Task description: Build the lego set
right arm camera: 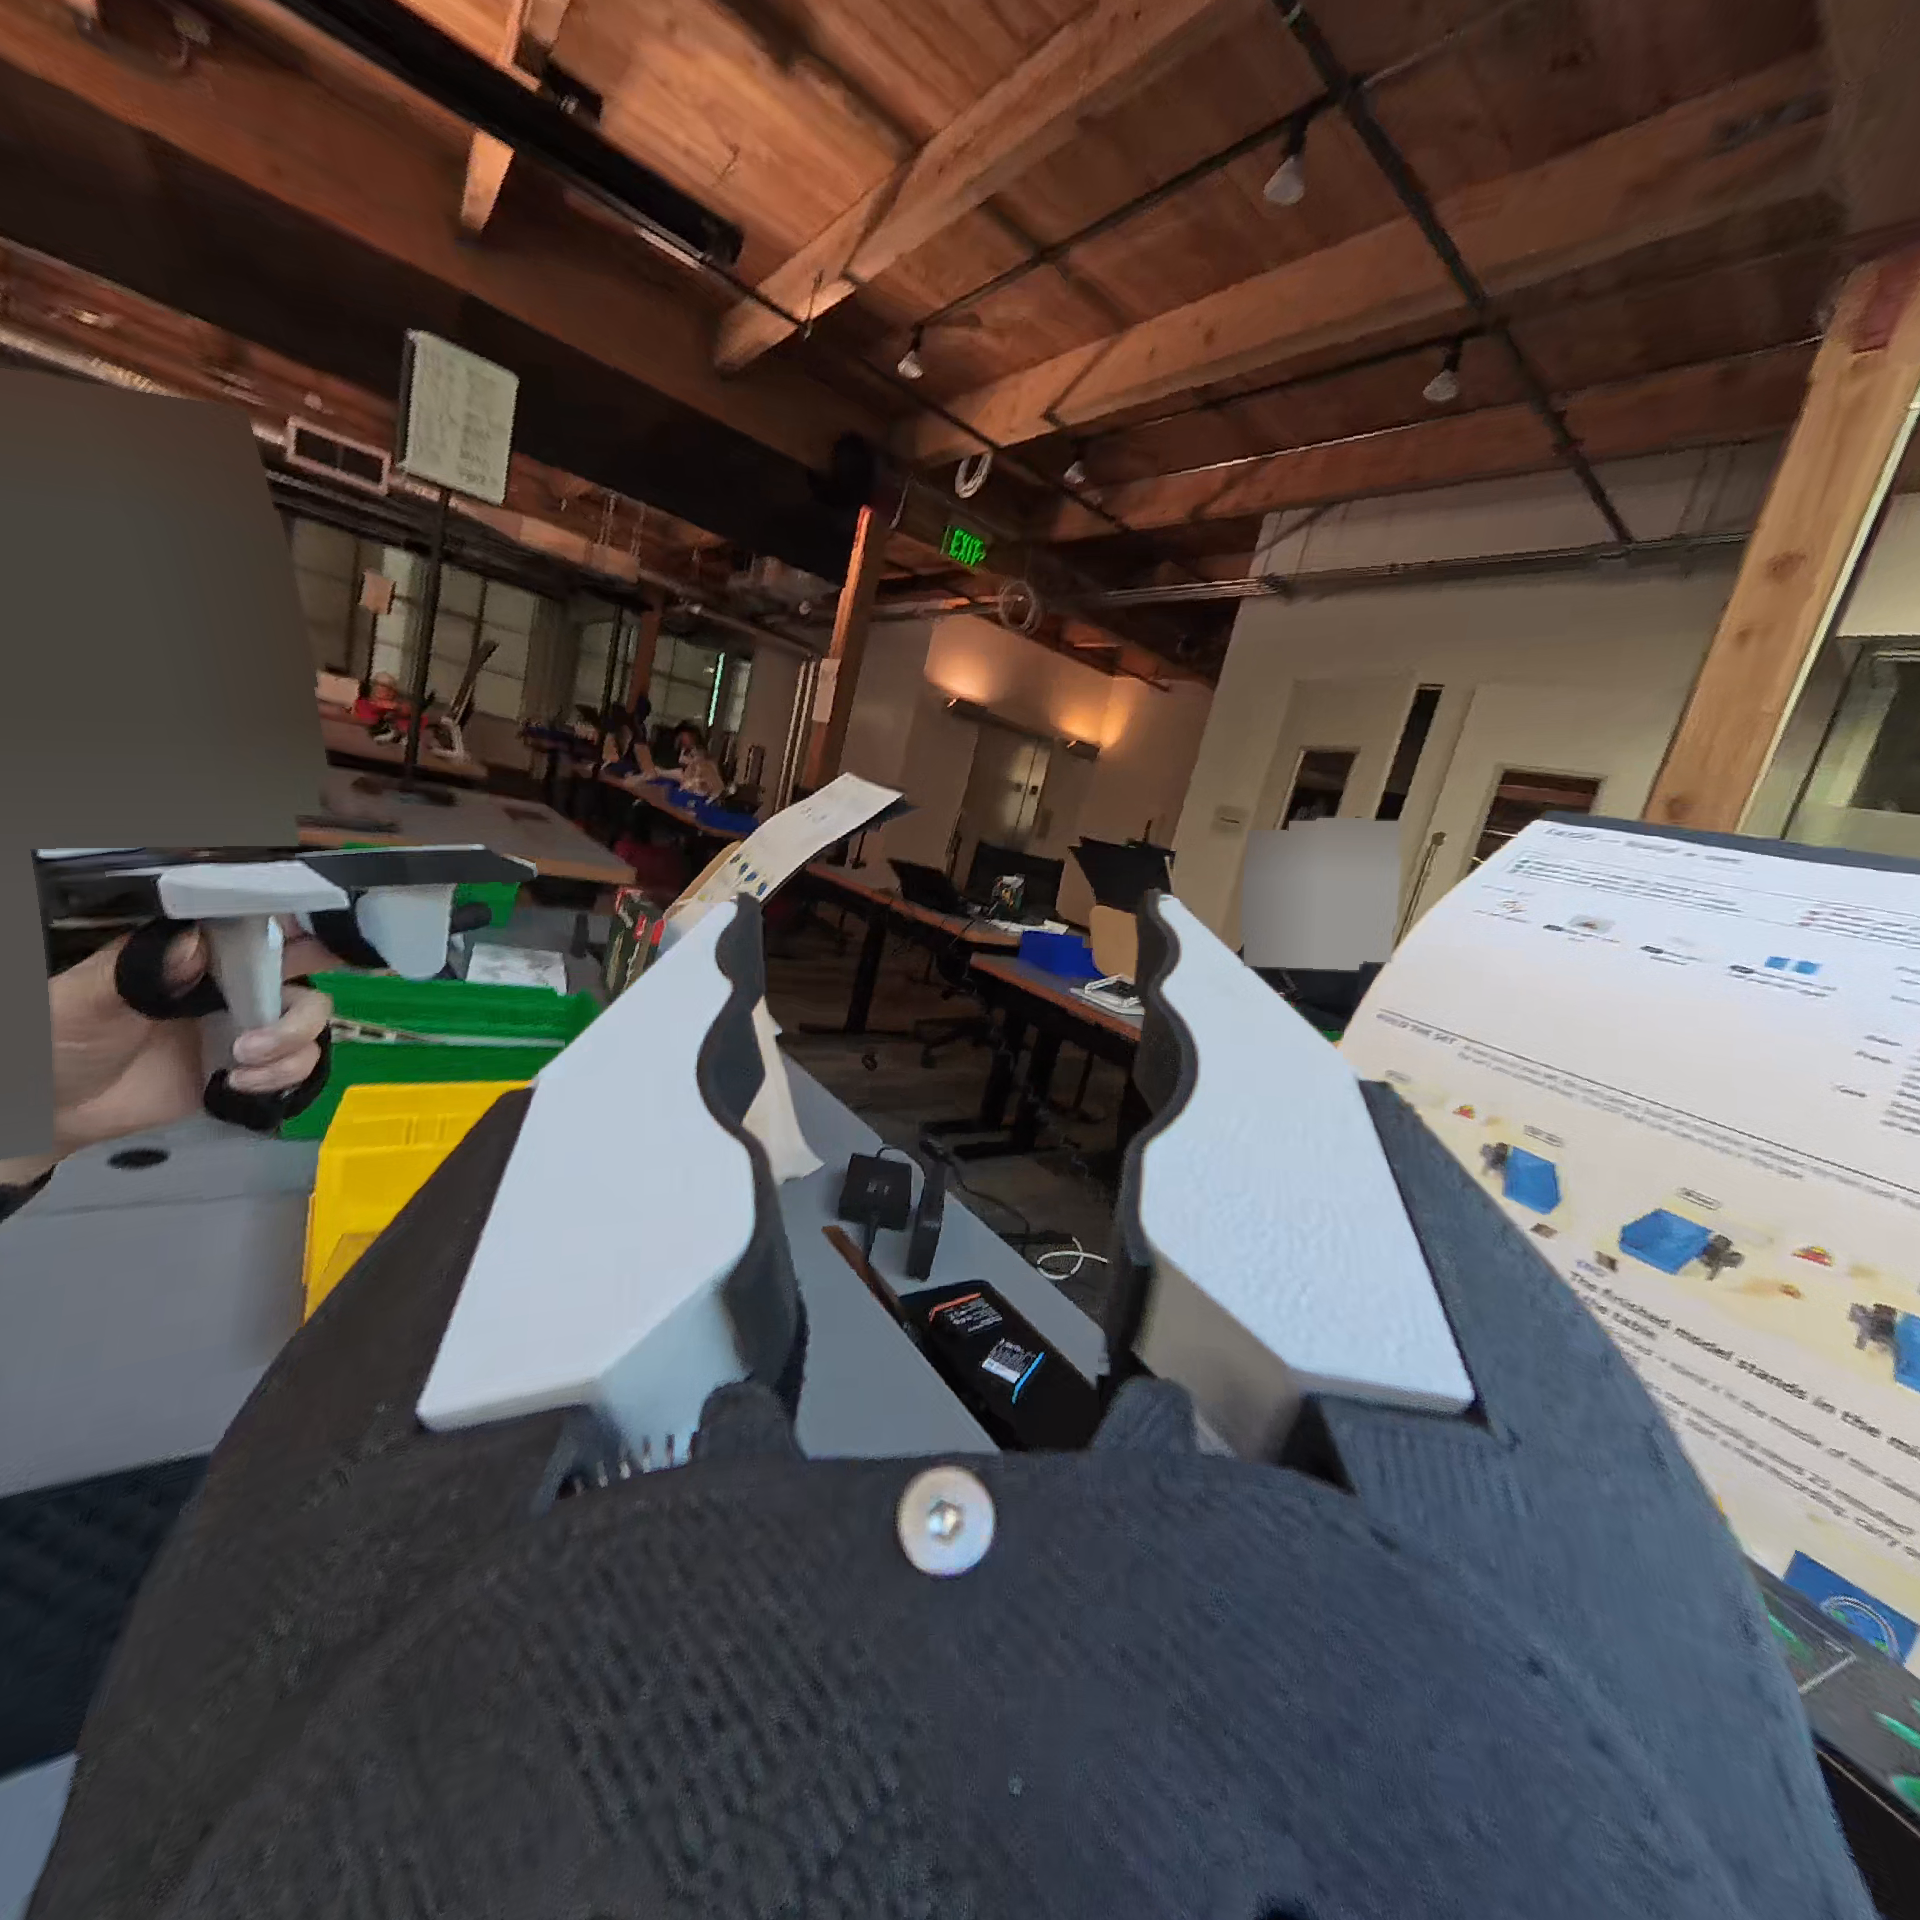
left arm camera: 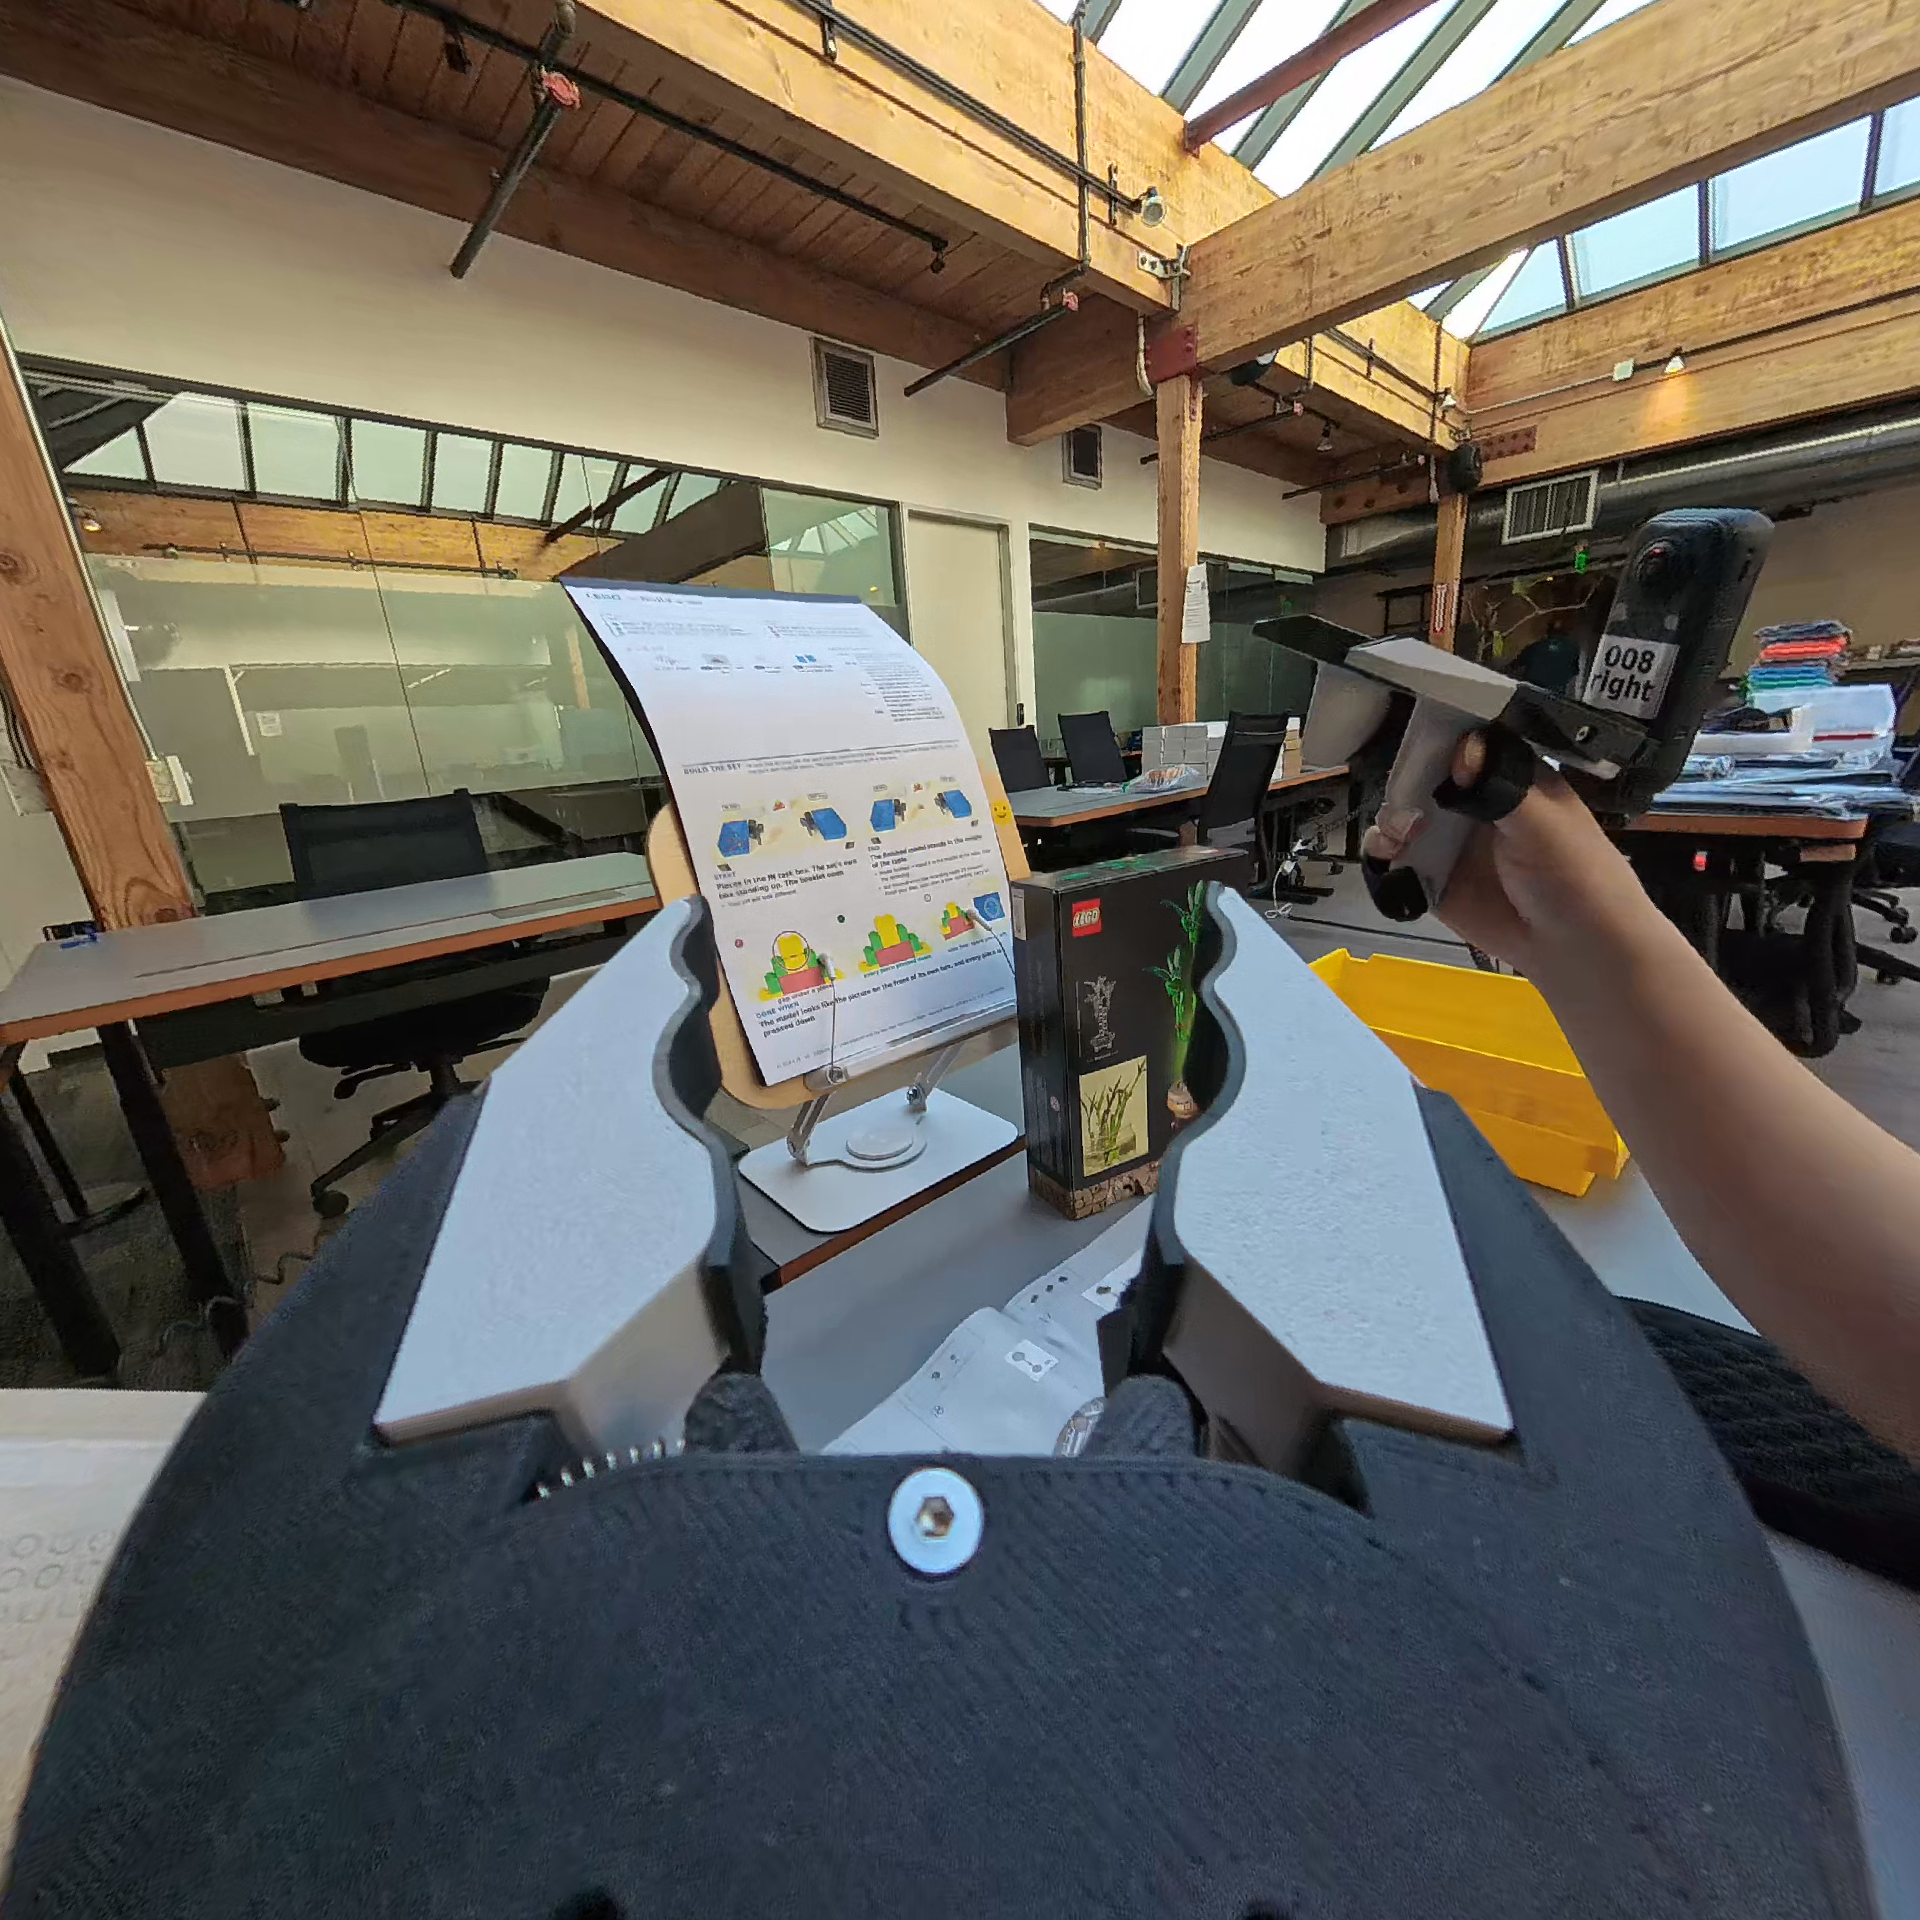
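Observation:
My left gripper [left arm camera: 956, 935] is open and empty, raised above the grey table [left arm camera: 1621, 1247]. A black lego box [left arm camera: 1122, 1039] with a bamboo picture stands upright just beyond its fingertips. A white booklet [left arm camera: 997, 1371] lies on the table below the jaws. My right gripper [right arm camera: 948, 935] is open and empty, held up in the air. It also shows in the left wrist view [left arm camera: 1455, 707], held in a hand at the upper right. The left gripper shows in the right wrist view [right arm camera: 312, 883], held in a hand at the left.
A printed instruction sheet [left arm camera: 821, 810] [right arm camera: 1662, 1143] leans on a stand behind the box. A yellow bin [left arm camera: 1475, 1070] [right arm camera: 416, 1164] sits at the table's right, with a green bin [right arm camera: 447, 1029] behind it. A black battery pack [right arm camera: 987, 1340] and an adapter [right arm camera: 878, 1184] lie on the table.

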The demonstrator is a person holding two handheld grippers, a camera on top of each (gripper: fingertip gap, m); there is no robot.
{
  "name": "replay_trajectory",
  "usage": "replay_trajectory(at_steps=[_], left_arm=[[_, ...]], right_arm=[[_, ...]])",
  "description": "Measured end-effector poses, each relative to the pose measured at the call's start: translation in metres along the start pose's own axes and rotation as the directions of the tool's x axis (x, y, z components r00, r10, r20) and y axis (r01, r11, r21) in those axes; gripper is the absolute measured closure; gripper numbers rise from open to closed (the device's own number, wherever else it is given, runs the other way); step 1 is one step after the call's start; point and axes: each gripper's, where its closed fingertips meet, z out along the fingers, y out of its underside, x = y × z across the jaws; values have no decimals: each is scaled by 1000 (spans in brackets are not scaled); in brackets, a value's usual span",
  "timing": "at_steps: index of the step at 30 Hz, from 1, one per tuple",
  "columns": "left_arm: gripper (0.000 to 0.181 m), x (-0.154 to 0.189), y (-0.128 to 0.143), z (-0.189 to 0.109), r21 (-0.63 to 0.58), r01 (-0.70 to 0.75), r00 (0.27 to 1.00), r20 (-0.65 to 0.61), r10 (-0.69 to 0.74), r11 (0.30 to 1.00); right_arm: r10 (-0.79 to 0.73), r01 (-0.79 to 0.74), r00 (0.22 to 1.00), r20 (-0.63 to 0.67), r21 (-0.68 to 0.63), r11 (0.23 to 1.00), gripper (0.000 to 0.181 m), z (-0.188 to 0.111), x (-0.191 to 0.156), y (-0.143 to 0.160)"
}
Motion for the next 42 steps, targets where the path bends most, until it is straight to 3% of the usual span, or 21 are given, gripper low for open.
replay_trajectory(at_steps=[1, 5, 9, 11, 13, 16, 18, 22, 26, 29, 31, 33, 38, 42], left_arm=[[91, -2, -7, 2, 8, -5, 1000, 2, 5, 1000], [91, -8, -30, 22, 14, 4, 1000, -19, -4, 1000], [91, -3, -32, 48, -38, 19, 996, -91, -23, 999], [90, -1, -22, 58, -64, 30, 993, -113, -37, 997], [90, 1, -3, 65, -91, 64, 990, -122, -75, 994], [97, -8, 24, 75, -96, 93, 988, -111, -104, 991], [99, -15, 39, 78, -174, 105, 988, -97, -124, 979], [104, -13, 46, 79, -162, 118, 977, -160, -144, 980], [132, -5, 61, 73, -221, 32, 963, -253, -89, 975], [129, 6, 84, 63, -329, -13, 931, -348, -109, 944], [129, 3, 97, 62, -377, -44, 936, -339, -93, 925], [129, -1, 100, 66, -366, -65, 949, -312, -56, 928], [130, 29, 83, 74, -271, -79, 918, -395, -36, 959], [127, 44, 78, 77, -250, -99, 907, -422, -16, 963]], right_arm=[[12, -12, 1000, -21, 10, 1000, 111, 0, 9, -8], [-76, 74, 992, -97, -20, 997, 104, -7, 32, -4], [-10, 5, 999, -44, -103, 995, 106, -29, 23, 50], [76, -69, 997, 20, -234, 970, 105, -30, 18, 71], [106, -108, 994, -22, -268, 957, 108, -33, 24, 75], [58, -72, 996, -67, -238, 969, 109, -35, 33, 78], [-25, -19, 990, -139, -308, 951, 109, -37, 49, 94], [-191, 96, 965, -179, -436, 895, 101, -41, 64, 120], [-141, 98, 987, -81, -397, 913, 97, -25, 41, 121], [-53, 47, 999, -6, -389, 920, 96, -15, 26, 126], [-69, 53, 997, -22, -431, 901, 96, -19, 28, 137], [-119, 81, 991, -57, -448, 891, 96, -28, 31, 142], [-190, 155, 981, -29, -468, 870, 97, -45, 29, 137], [-137, 106, 989, -47, -409, 906, 99, -50, 32, 124]])
